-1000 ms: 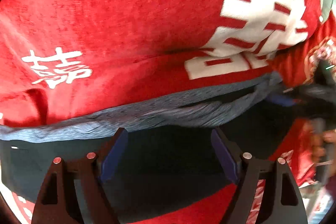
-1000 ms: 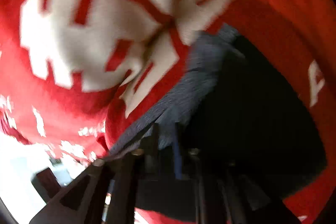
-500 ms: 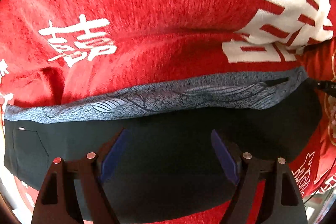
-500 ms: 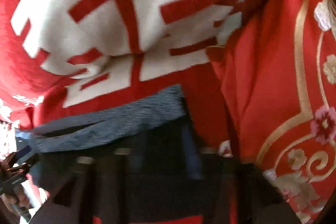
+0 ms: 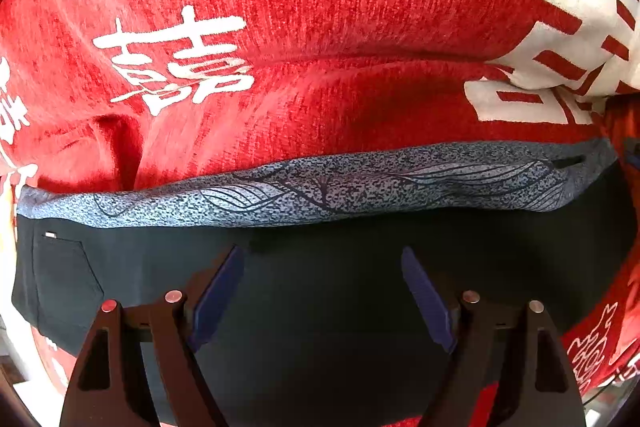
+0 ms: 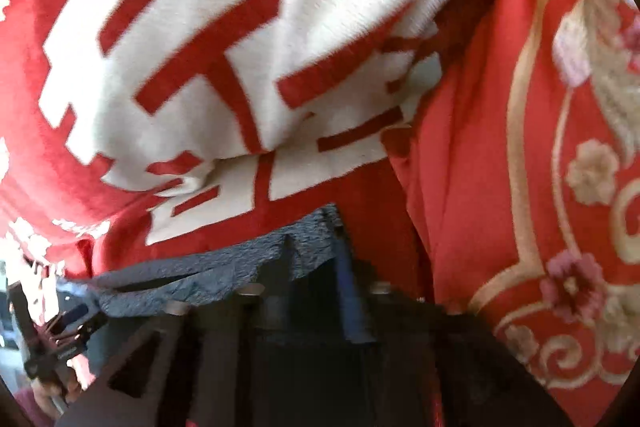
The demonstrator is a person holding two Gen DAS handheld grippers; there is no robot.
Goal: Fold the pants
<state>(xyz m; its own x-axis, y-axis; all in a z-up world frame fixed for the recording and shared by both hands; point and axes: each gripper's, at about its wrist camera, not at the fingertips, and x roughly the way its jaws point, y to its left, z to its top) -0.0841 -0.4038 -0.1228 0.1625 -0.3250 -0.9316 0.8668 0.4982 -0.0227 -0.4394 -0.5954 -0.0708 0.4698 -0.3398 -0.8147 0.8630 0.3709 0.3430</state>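
Observation:
Dark pants (image 5: 320, 327) with a speckled grey waistband (image 5: 320, 187) lie flat across a red blanket (image 5: 320, 7). My left gripper (image 5: 322, 259) hovers open just over the dark cloth below the waistband, with nothing pinched between its blue pads (image 5: 218, 291). The right wrist view is blurred. There my right gripper (image 6: 316, 267) sits at the right end of the waistband (image 6: 200, 279). Its jaws are opening and stand apart, with the corner of the waistband loose between them. The left gripper (image 6: 60, 339) shows at the far end.
The red blanket (image 6: 240, 27) bears large white characters and bulges up behind the waistband. A red cloth with a gold and pink flower pattern (image 6: 540, 187) lies to the right. A hand (image 6: 40, 395) holds the left gripper at the lower left edge.
The waistband, bunched and lifted at its right end a second ago, now lies straight and flat. My right gripper's jaws have parted from the waistband corner. The left gripper has sunk closer.

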